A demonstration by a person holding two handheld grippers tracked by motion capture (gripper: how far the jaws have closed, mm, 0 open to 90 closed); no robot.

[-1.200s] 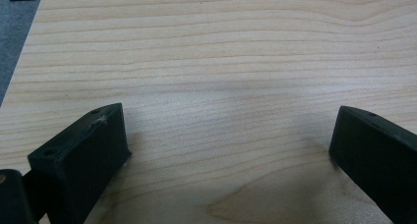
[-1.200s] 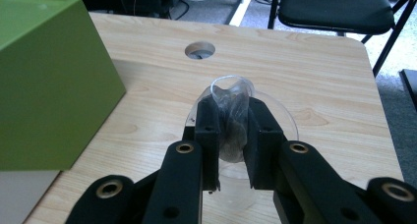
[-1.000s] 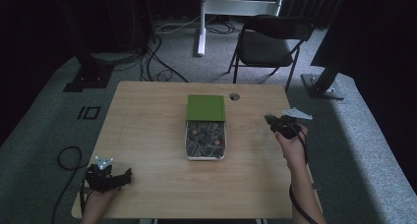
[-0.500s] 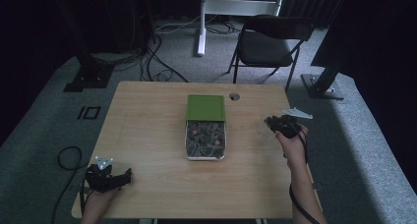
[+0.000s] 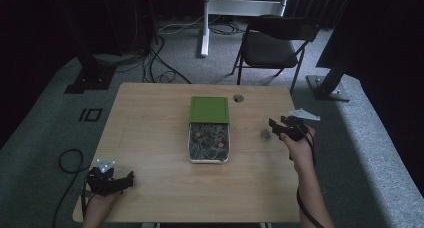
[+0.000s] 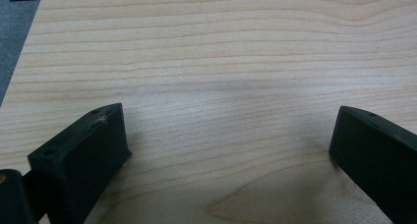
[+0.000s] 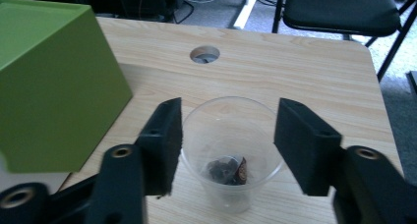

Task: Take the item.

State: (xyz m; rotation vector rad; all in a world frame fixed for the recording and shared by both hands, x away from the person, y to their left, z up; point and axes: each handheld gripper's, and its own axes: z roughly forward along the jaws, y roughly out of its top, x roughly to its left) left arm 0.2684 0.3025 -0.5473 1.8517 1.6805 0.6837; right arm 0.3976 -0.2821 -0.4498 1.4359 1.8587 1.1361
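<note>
The right gripper (image 7: 226, 135) has just been opening; its fingers (image 7: 164, 138) stand apart over a clear plastic cup (image 7: 231, 150), which sits upright on the desk (image 7: 295, 67) between them, unpressed, with small dark pieces in its bottom. The left gripper (image 6: 226, 150) has its fingers wide apart above bare desk.

I see grey carpet (image 5: 375, 153), a black folding chair (image 5: 272, 43) at upper right, cables (image 5: 160, 63) upper left, a white stand (image 5: 240, 8) at top.
</note>
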